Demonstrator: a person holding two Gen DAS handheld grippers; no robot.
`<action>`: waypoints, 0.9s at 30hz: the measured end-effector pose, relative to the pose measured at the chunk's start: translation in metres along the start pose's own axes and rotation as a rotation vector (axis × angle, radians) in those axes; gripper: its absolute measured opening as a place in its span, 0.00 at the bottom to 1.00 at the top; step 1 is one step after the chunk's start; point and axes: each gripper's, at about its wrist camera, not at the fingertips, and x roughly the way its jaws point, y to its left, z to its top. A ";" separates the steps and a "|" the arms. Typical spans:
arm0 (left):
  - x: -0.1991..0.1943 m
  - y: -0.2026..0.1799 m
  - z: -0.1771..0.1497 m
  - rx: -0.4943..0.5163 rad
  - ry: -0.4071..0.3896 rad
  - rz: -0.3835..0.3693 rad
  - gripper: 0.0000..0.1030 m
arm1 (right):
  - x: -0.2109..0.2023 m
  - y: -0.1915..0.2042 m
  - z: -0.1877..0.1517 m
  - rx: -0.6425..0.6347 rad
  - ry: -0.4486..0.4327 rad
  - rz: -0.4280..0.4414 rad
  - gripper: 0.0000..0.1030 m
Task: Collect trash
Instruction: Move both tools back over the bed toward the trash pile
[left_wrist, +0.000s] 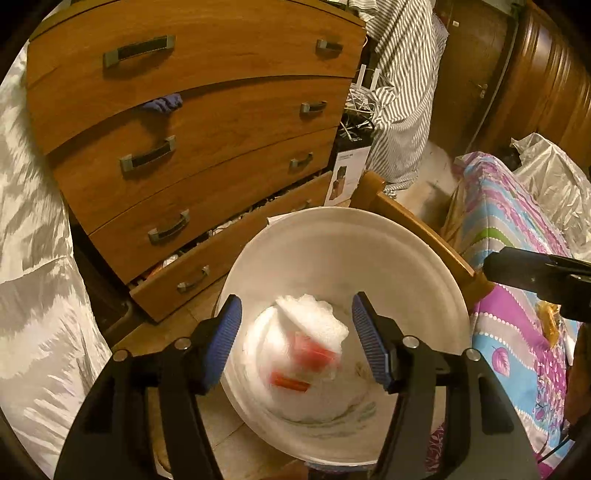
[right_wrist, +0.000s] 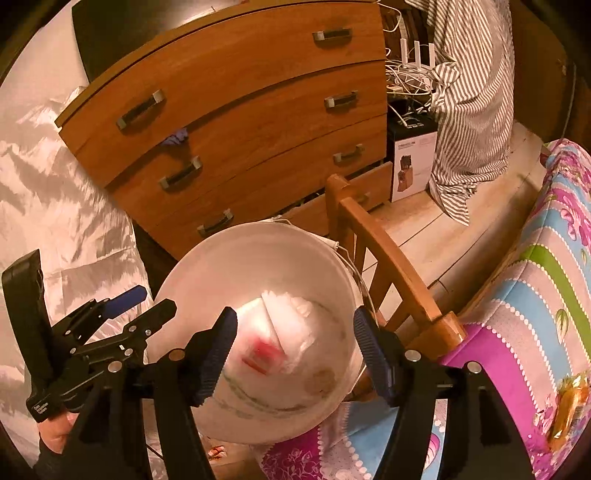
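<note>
Both grippers, left (left_wrist: 297, 341) and right (right_wrist: 291, 350), hang spread and empty over round white plastic bucket (left_wrist: 417, 258). Crumpled white plastic wrapper with red print (left_wrist: 306, 347), blurred, lies inside bucket.
</note>
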 end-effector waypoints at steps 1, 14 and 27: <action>0.000 0.000 0.000 -0.001 0.000 0.000 0.58 | -0.001 -0.001 -0.001 0.002 -0.001 0.002 0.65; -0.032 -0.055 -0.027 0.086 -0.054 -0.098 0.61 | -0.108 -0.044 -0.107 0.028 -0.224 -0.007 0.65; -0.027 -0.270 -0.129 0.442 0.074 -0.366 0.61 | -0.263 -0.204 -0.382 0.290 -0.380 -0.289 0.69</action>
